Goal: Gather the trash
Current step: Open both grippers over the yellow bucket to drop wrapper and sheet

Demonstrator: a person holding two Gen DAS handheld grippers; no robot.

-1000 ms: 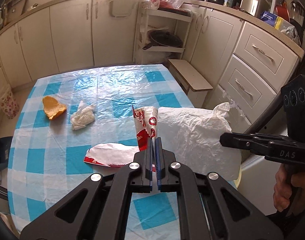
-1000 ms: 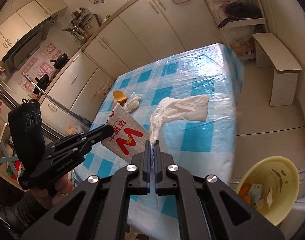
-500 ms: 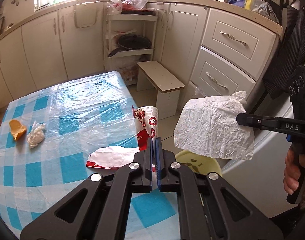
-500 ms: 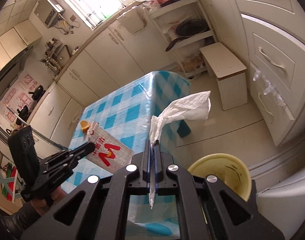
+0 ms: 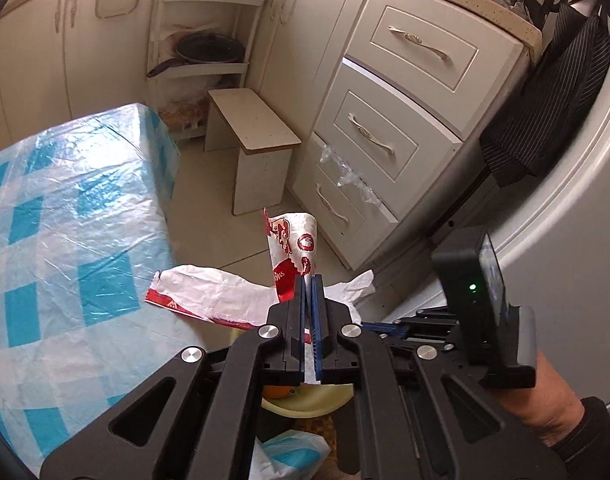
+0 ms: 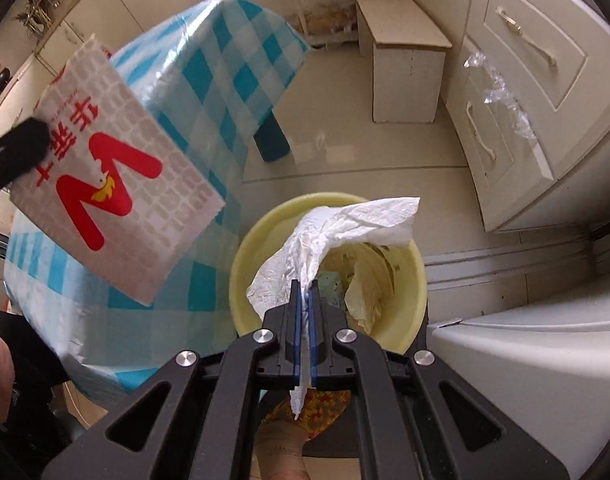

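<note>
Now your right tool hangs almost straight over the yellow bin, pointing steeply down, its jaws clamped on a crumpled white paper towel. The towel's long axis runs up and away from the pads toward the bin's far rim, and most of it lies over the bin's mouth. Of your two hands, the right is the nearer to the bin, so I judge its drop comes first: opening the jaws should be enough.

Your left tool is closed on a red-and-white paper bag. Seen from the right wrist, that bag sits left of the bin, over the edge of the checked counter; it needs to travel toward the bin before release.
</note>
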